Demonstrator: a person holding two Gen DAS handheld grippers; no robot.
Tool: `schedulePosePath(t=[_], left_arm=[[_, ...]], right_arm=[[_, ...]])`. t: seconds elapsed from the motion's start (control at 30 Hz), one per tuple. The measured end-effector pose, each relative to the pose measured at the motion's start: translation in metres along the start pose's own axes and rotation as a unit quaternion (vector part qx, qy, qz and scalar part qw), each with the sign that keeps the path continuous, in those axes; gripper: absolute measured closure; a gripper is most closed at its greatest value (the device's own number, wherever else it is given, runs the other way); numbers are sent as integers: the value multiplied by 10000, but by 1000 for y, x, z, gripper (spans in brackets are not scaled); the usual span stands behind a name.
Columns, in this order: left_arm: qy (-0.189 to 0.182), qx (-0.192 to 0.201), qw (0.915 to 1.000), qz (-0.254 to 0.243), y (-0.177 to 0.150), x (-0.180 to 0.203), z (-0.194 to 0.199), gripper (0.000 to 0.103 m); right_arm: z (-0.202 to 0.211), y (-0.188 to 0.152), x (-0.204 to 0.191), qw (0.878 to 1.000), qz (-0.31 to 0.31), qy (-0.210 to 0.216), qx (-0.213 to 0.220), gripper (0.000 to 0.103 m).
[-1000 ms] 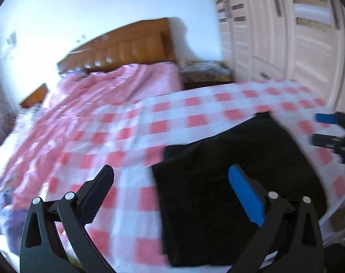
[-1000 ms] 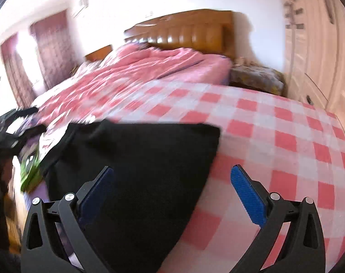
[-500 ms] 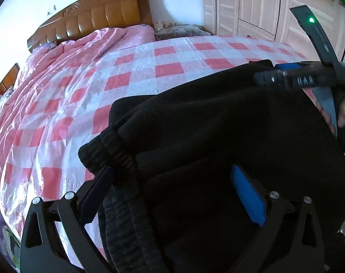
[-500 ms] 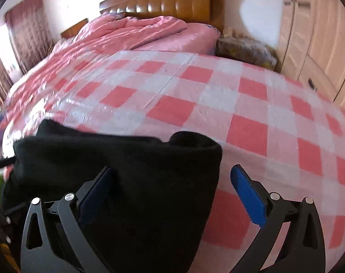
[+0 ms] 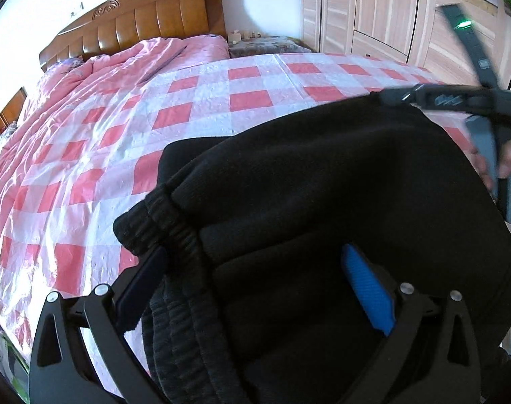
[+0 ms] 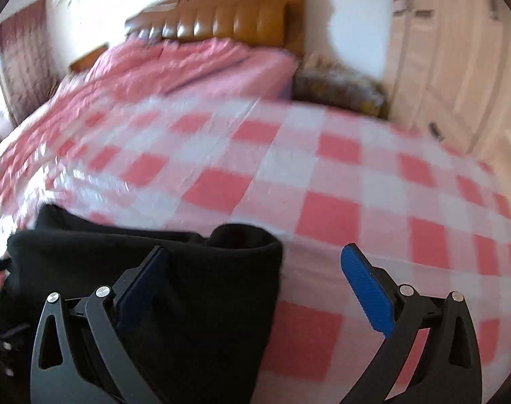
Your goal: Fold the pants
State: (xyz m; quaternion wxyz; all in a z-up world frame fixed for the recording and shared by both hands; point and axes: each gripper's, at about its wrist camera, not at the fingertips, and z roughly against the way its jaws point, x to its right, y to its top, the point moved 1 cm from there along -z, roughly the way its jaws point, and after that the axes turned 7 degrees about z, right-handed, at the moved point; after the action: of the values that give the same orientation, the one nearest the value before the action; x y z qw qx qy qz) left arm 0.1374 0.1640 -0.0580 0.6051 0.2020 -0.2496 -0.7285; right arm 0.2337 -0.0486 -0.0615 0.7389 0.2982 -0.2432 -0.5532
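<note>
Two grippers are showing, both with jaws standing apart. I am seeing the left gripper [image 5: 255, 289] filling the bottom of the left wrist view, its jaws spread over the black pants [image 5: 322, 202] and clamped on nothing. The pants are lying folded in a thick bundle on the checked bedcover [image 5: 201, 107], taking up the lower right of that frame. A ribbed waistband [image 5: 174, 235] is bunching at the lower centre, just beside the left finger [image 5: 137, 289]. The blue pad [image 5: 366, 289] is sitting over the dark cloth. At the right edge of the frame the right gripper [image 5: 457, 101] is reaching to the far edge of the pants, with a hand [image 5: 508, 158] on its grip.

In the right wrist view, which is blurred, the right gripper [image 6: 255, 282] is standing open across the pants' right edge [image 6: 268, 269]: one finger over black cloth, the other over the bedcover. A wooden headboard [image 6: 228, 13] is showing at the upper centre, and a wardrobe [image 5: 390, 13] at the upper right of the left wrist view.
</note>
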Motion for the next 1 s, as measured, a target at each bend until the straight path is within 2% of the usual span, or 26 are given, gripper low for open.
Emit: schedulePosePath(t=[0.07,0.23,0.33,0.4,0.5,0.57,0.67,0.73,0.77,0.8,0.9,1.0], left_arm=[[10,3,10000,-1,0,0,0,1],[46,20,10000,6,-1,1,0,1],[64,2,10000,6,-1,1,0,1],[67,6,10000,6,-1,1,0,1],[74,-2,10000,4,-1,1,0,1],[74,5,10000,4,-1,1,0,1],[67,13,10000,9,-1,0,0,1],[76,28,10000,23,-2,0,0,1],[83,36,10000,24,-1,0,-1,1],[90,47,9999,20,-2,0,-1,1],[86,100,9999,26,-3,0,0,1],[85,133,9999,-17,-3,1,1,1]], right_arm=[[28,-5,-5,9993,-12,270,263,5],[56,-38,-35,9961,574,656,112,5],[46,-62,-44,9956,683,577,-279,5],[45,-71,-37,9967,378,701,-170,5],[53,-75,-31,9969,40,736,-271,5],[71,-78,-37,9975,118,692,-84,5],[99,-90,-60,9949,406,913,130,5],[103,-102,-74,9924,628,1054,58,5],[102,-111,-81,9926,721,976,1,5],[102,-115,-82,9933,668,939,64,4],[97,-121,-71,9921,307,1211,119,4],[99,-119,-73,9927,349,1148,94,4]])
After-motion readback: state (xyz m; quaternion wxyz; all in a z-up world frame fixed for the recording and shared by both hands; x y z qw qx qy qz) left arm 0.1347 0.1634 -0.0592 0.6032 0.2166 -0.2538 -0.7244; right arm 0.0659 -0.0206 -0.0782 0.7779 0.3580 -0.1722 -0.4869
